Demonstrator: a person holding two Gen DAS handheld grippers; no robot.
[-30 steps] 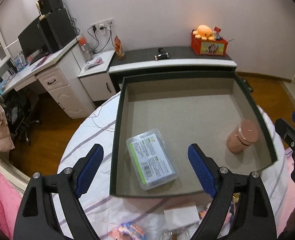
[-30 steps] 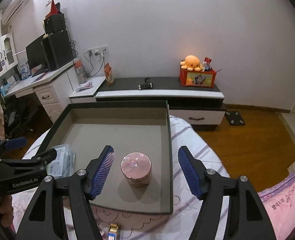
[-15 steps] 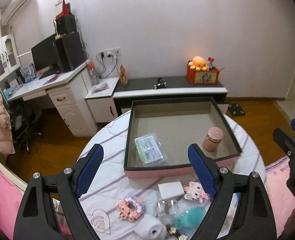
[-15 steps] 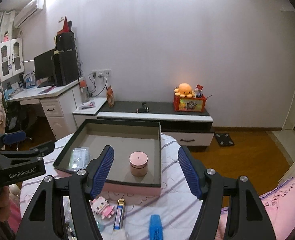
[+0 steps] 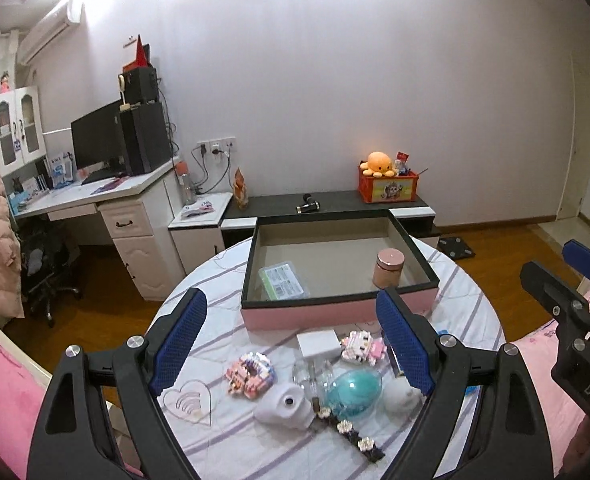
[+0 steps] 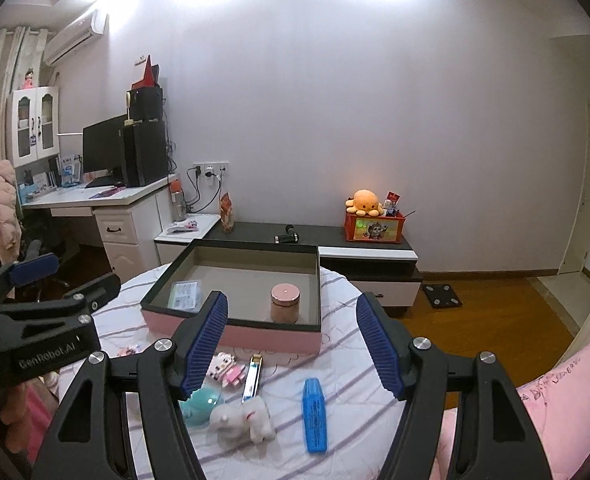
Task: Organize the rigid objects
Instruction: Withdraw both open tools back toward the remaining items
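Round table (image 5: 471, 312) under a white cloth with purple stripes; it carries everything noted below. On its far half sits the pink-sided box (image 5: 335, 314) with a dark rim and a grey floor, open at the top.

My left gripper (image 5: 291, 344) hangs above the near half of the table, jaws spread wide, nothing between the blue pads. My right gripper (image 6: 291, 344) hangs beside it, jaws also apart and empty, a little narrower than the left.

Inside the box, two things, well apart: a clear plastic case (image 5: 284, 280) with a green label lying flat toward the left side, and a pink round jar (image 5: 388, 267) standing upright toward the right side.

Loose on the cloth in front of the box, from the left wrist view:
- white toy camera (image 5: 285, 404), nearest me
- teal egg-shaped thing (image 5: 355, 394), just right of the camera
- pink block figure (image 5: 251, 372), left of centre
- second block figure (image 5: 363, 346), near the box wall
- small white block (image 5: 319, 342), just left of that figure
- clear glass piece (image 5: 313, 372), shape hard to tell
- dark strip with pale flower beads (image 5: 351, 432), at the near edge

From the right wrist view:
- white plush toy (image 6: 241, 420)
- blue marker-like bar (image 6: 314, 412), right of the plush
- slim blue-and-white stick (image 6: 252, 378) with a gold end, pointing at the box
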